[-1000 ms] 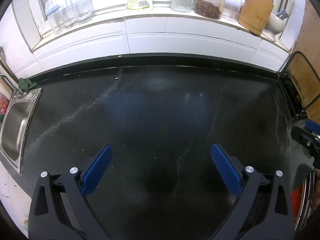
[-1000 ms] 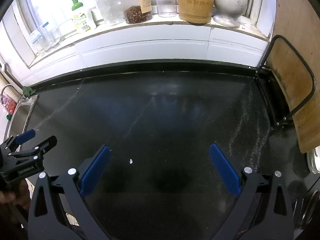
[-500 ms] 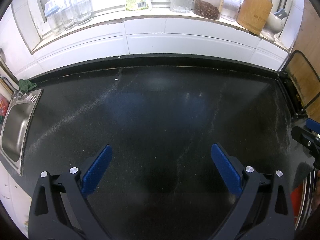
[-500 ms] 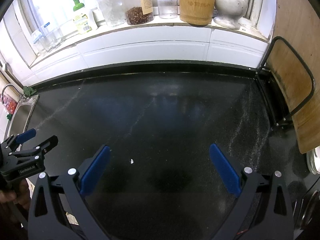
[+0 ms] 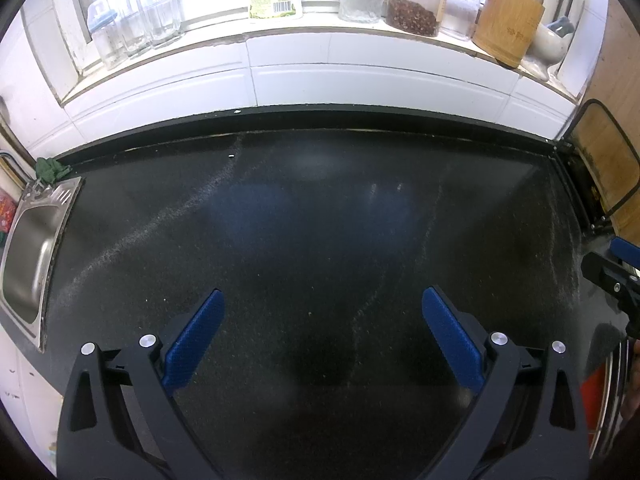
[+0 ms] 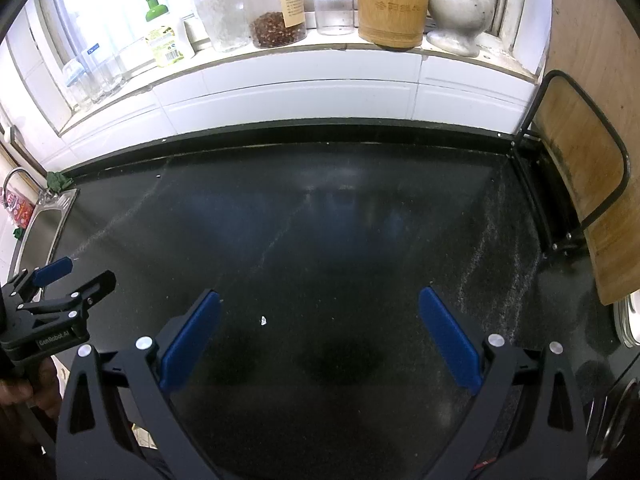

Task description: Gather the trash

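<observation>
My left gripper (image 5: 320, 308) is open and empty above the black countertop (image 5: 320, 220). My right gripper (image 6: 320, 308) is open and empty above the same countertop (image 6: 340, 220). A tiny white scrap (image 6: 263, 321) lies on the counter just right of my right gripper's left finger. Another small white speck (image 5: 231, 156) lies near the back edge in the left wrist view. The left gripper also shows at the left edge of the right wrist view (image 6: 68, 280). The right gripper's tip shows at the right edge of the left wrist view (image 5: 612, 268).
A steel sink (image 5: 28, 252) is at the left with a green cloth (image 5: 50, 170) by its corner. Jars, glasses, a bamboo holder (image 6: 392, 4) and a mortar (image 6: 460, 12) stand on the white sill. A wooden board in a black rack (image 6: 580, 184) stands at the right.
Both grippers have stayed open and nearly still. The views have shifted only slightly.
</observation>
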`<state>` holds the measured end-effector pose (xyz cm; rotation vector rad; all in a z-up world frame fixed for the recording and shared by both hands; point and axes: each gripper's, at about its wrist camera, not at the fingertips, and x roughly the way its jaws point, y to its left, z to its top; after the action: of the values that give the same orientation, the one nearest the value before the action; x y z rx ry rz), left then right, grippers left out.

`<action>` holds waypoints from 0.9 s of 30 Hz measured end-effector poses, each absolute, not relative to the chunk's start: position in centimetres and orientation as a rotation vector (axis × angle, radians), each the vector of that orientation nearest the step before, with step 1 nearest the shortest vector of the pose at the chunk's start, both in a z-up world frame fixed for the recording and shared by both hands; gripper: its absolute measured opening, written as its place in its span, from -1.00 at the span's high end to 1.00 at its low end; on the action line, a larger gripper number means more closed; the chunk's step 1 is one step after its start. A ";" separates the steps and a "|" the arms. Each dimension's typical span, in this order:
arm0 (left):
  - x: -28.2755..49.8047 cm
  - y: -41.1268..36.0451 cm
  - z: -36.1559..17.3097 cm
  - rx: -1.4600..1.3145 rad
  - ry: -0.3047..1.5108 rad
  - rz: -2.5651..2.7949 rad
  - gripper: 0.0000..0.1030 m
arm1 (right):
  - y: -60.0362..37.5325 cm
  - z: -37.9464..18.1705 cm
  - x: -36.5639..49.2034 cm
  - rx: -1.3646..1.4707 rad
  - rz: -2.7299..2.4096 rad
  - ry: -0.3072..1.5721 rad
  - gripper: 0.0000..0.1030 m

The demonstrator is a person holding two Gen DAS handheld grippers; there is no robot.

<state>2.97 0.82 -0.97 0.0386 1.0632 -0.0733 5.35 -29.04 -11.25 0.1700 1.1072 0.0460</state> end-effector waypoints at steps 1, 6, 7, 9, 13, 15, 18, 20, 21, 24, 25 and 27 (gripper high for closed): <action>3.0 0.8 -1.0 0.039 1.063 -0.073 -0.86 | -29.0 -11.3 5.3 0.170 0.047 1.107 -0.86; 2.9 0.8 -1.0 0.039 1.064 -0.075 -0.86 | -29.1 -11.4 5.4 0.169 0.050 1.108 -0.86; 2.9 0.8 -1.0 0.039 1.064 -0.075 -0.86 | -29.1 -11.4 5.3 0.171 0.048 1.108 -0.86; 2.9 0.9 -1.0 0.040 1.065 -0.078 -0.86 | -29.1 -11.4 5.3 0.172 0.049 1.108 -0.86; 2.9 0.8 -1.0 0.039 1.067 -0.079 -0.86 | -29.1 -11.4 5.3 0.172 0.049 1.106 -0.86; 2.8 0.8 -1.1 0.039 1.067 -0.079 -0.86 | -29.2 -11.4 5.3 0.172 0.047 1.106 -0.86; 2.8 0.8 -1.1 0.040 1.067 -0.077 -0.86 | -29.2 -11.4 5.3 0.174 0.047 1.104 -0.86; 2.8 0.8 -1.2 0.040 1.069 -0.075 -0.86 | -29.2 -11.3 5.2 0.177 0.044 1.104 -0.86; 2.8 0.9 -1.2 0.043 1.071 -0.073 -0.86 | -29.2 -11.3 5.2 0.175 0.044 1.103 -0.86; 2.9 0.9 -1.3 0.045 1.076 -0.066 -0.86 | -29.3 -11.3 5.3 0.176 0.044 1.104 -0.86; 2.9 1.0 -1.2 0.046 1.077 -0.064 -0.86 | -29.3 -11.3 5.3 0.176 0.045 1.104 -0.86; 2.8 1.1 -1.2 0.047 1.079 -0.061 -0.86 | -29.3 -11.3 5.3 0.177 0.046 1.104 -0.86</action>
<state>2.83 1.05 -1.24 0.0472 1.0786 -0.0613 5.31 -29.30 -11.34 0.1769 1.1041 0.0458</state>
